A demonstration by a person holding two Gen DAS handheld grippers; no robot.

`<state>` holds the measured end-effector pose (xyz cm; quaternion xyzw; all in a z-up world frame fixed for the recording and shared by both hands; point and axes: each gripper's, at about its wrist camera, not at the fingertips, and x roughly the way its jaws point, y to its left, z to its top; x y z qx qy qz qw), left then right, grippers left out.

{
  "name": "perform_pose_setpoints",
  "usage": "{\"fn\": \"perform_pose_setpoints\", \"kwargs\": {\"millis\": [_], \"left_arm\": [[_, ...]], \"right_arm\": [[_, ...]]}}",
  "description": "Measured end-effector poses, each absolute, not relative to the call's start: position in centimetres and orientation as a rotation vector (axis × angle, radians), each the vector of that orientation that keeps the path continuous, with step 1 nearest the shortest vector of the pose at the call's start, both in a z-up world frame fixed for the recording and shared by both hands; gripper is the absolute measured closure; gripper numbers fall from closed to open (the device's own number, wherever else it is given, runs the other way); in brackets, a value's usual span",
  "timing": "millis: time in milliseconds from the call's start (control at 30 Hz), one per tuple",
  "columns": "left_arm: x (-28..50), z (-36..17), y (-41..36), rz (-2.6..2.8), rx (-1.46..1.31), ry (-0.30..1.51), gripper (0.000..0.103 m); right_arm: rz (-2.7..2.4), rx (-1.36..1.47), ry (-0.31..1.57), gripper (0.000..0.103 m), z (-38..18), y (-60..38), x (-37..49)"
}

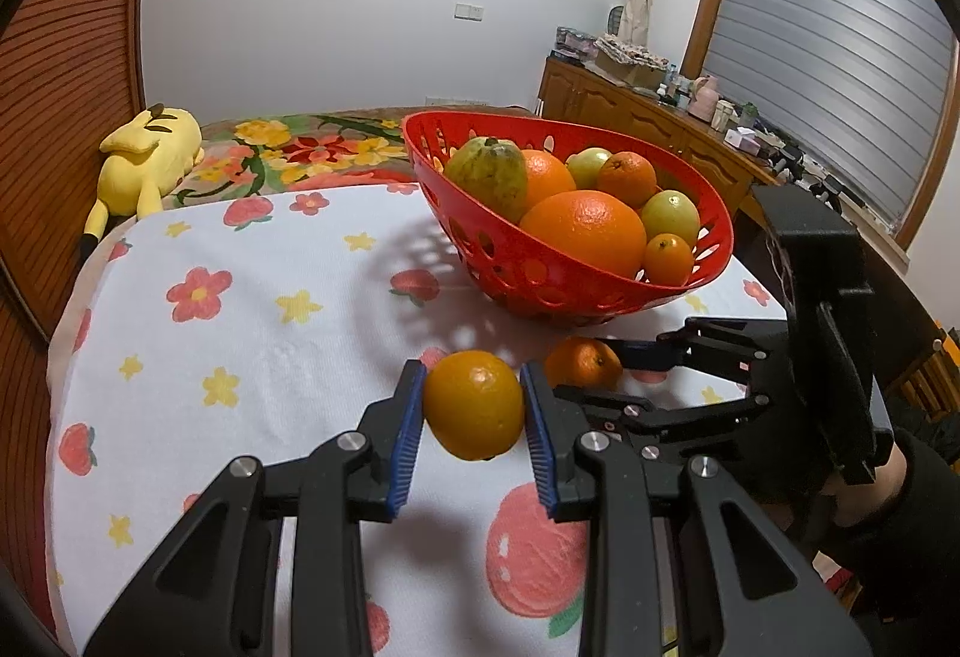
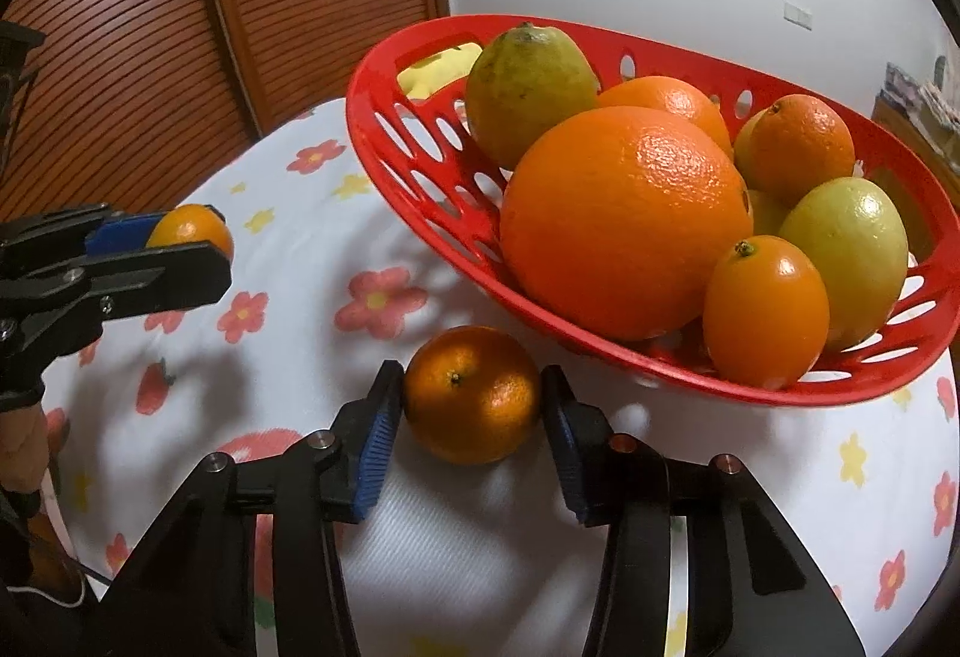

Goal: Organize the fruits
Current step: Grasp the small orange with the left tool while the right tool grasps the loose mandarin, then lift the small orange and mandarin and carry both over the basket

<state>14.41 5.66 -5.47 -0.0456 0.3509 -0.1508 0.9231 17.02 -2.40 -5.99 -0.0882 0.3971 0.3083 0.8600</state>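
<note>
My left gripper (image 1: 474, 405) is shut on a small yellow-orange fruit (image 1: 474, 405) and holds it just above the flowered cloth. It also shows in the right wrist view (image 2: 192, 231). My right gripper (image 2: 471, 402) has its blue pads against both sides of a small orange tangerine (image 2: 471, 402) that rests on the cloth in front of the basket; this tangerine also shows in the left wrist view (image 1: 582, 362). The red perforated basket (image 1: 516, 261) holds a big orange (image 2: 624, 219), a green guava (image 2: 528, 87), and several smaller oranges and green fruits.
A white cloth with flowers and strawberries (image 1: 240, 327) covers the table. A yellow plush toy (image 1: 147, 156) lies at the far left on a floral blanket. A wooden sideboard with clutter (image 1: 660, 117) stands at the right under a shuttered window.
</note>
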Motion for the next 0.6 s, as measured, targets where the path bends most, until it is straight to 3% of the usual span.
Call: {"fn": "perform_pose_setpoints", "kwargs": {"millis": [600], "left_arm": [[14.3, -3.8, 5.3, -0.311, -0.093, 0.686, 0.073]], "right_arm": [[0.696, -0.127, 0.755, 0.057, -2.9, -5.0, 13.4]]}}
